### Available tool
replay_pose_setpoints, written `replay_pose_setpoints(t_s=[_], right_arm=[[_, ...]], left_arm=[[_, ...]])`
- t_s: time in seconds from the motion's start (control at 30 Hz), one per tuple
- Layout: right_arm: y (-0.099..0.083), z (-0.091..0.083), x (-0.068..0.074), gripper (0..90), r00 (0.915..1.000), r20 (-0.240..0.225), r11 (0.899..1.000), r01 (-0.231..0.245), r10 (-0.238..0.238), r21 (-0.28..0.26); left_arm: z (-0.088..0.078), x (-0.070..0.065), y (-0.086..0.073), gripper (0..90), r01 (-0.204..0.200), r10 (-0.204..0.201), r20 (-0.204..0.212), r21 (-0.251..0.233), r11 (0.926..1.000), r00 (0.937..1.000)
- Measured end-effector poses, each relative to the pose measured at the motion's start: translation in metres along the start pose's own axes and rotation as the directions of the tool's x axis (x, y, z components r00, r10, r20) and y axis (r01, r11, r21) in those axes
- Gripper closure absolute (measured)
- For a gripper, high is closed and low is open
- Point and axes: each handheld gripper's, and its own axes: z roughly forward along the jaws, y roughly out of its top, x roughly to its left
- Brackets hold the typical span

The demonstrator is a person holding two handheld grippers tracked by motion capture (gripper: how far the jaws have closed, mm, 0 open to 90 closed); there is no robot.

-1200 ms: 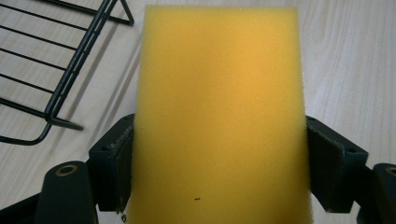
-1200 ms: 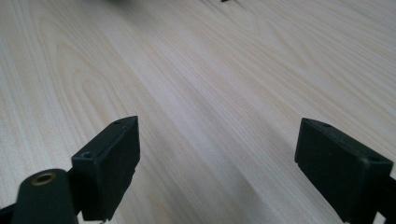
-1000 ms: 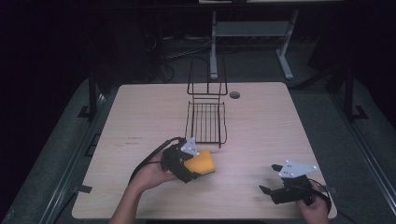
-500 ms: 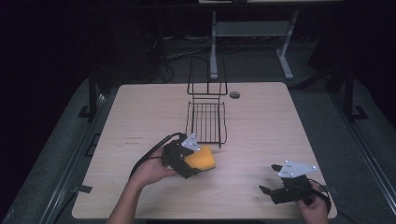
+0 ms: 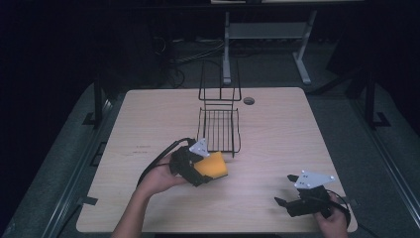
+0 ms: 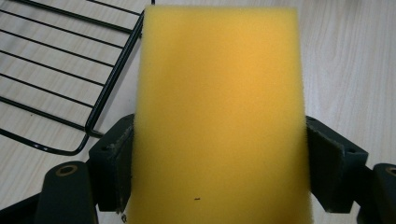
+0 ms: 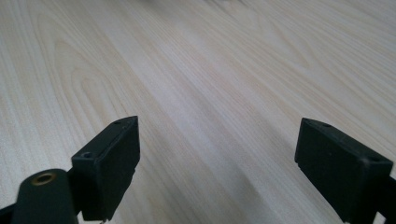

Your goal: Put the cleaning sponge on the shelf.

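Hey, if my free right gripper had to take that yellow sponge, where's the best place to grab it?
Probably by the free end of the yellow sponge, coming from its far side. The left gripper already clamps its two long edges near the base, so that end juts clear. Its flat, soft sides suit the open right gripper.

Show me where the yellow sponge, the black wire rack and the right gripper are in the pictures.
yellow sponge (image 6: 219, 112), left gripper view, middle of its broad face.
black wire rack (image 5: 219, 130), high view, on its flat grid section.
right gripper (image 7: 217, 163), right gripper view, midway between its two open jaws.
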Motion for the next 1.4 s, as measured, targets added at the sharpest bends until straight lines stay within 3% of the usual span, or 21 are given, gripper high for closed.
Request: replay_pose_setpoints(t_s=[1.0, 1.4], right_arm=[[-0.003, -0.002, -0.004, 13.8, 0.9999, 0.003, 1.0, -0.01, 0.01, 0.004], [-0.004, -0.003, -0.005, 13.8, 0.9998, 0.006, 1.0, -0.017, 0.017, -0.002]], left_arm=[[0.008, 0.026, 0.037, 21.8, -0.046, 0.046, 0.001, 0.037, 0.9982, 0.9989], [0.014, 0.04, 0.045, 21.8, -0.041, 0.041, 0.01, 0.045, 0.9981, 0.9991]])
